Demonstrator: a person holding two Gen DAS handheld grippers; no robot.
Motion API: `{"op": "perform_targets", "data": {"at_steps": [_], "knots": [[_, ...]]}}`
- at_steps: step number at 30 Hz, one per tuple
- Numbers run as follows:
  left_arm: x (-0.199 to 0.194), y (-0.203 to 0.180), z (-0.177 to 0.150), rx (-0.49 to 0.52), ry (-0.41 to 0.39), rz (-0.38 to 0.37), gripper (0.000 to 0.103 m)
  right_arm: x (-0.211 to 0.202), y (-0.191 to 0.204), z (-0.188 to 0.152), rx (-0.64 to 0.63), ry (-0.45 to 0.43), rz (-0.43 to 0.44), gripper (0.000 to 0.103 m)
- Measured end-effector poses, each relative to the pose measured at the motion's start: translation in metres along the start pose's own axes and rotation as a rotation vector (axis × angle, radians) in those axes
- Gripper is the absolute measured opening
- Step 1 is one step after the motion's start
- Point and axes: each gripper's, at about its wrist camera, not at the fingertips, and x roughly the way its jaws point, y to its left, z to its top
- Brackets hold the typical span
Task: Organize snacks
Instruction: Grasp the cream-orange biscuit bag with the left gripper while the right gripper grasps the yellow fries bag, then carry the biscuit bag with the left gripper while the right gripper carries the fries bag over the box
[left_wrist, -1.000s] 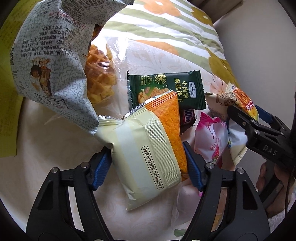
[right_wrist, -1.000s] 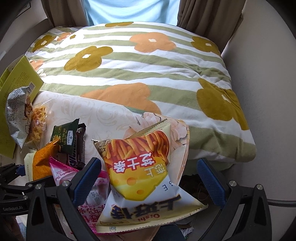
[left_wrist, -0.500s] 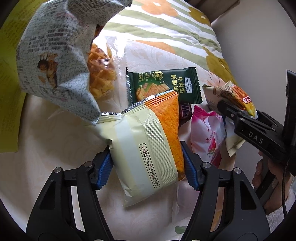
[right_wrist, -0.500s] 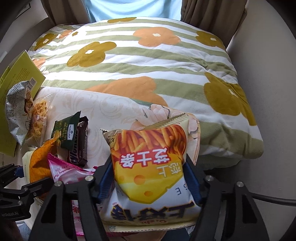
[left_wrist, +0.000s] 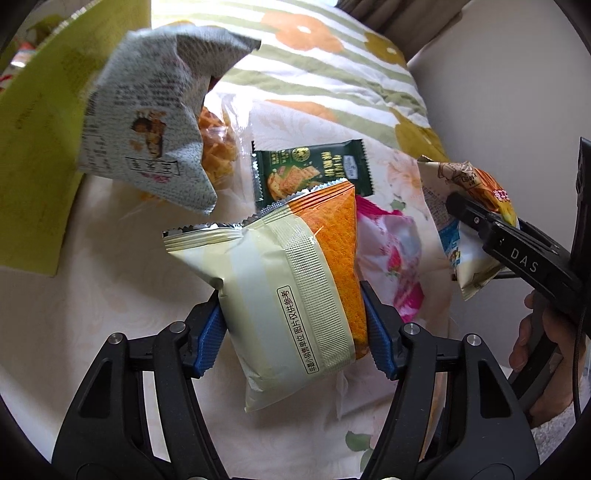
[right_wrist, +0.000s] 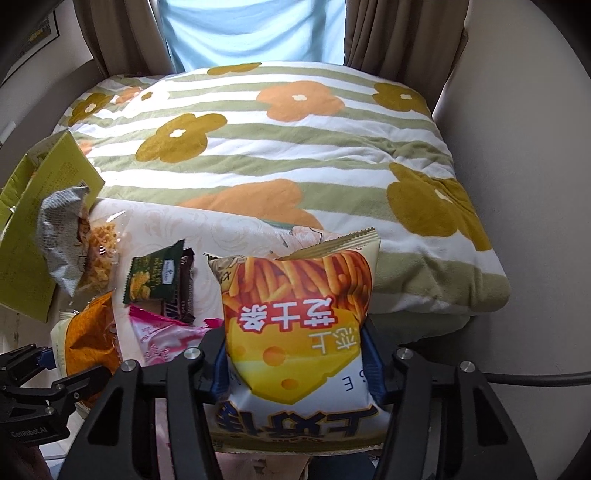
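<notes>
your left gripper is clamped across the lower body of the cream-and-orange packet, blue pads dented into both side edges, so the bag stands tilted with its crimped top pointing away from you. holding it low like that keeps the puffy middle from slipping out. your right gripper is closed the same way on the cheese-stick bag, gripped by its sides at the lower half, with the label upside down to you.

the other snacks lie in a loose cluster on the pale floral cloth: the dark green cracker packet, the pink strawberry packet just beside your left load, a brown chocolate bar tucked against the green one, and the grey printed bag slumped over a clear bag of waffles. a yellow-green box stands at the left edge, probably where things are meant to go, though its opening isn't clear.
</notes>
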Motion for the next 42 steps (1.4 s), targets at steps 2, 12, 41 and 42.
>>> {"op": "perform_targets", "data": {"at_steps": [2,12,41,42], "knots": [[-0.010,-0.001,-0.005,0.007,-0.023,-0.004,0.063,-0.010,0.003,-0.001,-0.005,-0.016,-0.002,0.053],[-0.091,-0.004,-0.013,0.066,-0.183,-0.014,0.063,-0.079,0.025,0.000,-0.014,-0.146,0.035,0.053],[-0.226,0.272,0.152,0.084,-0.358,0.125,0.063,-0.090,0.297,0.116,-0.025,-0.274,0.188,0.053],[-0.225,0.284,0.155,0.079,-0.346,0.128,0.063,-0.086,0.308,0.117,-0.026,-0.262,0.189,0.053]]}}
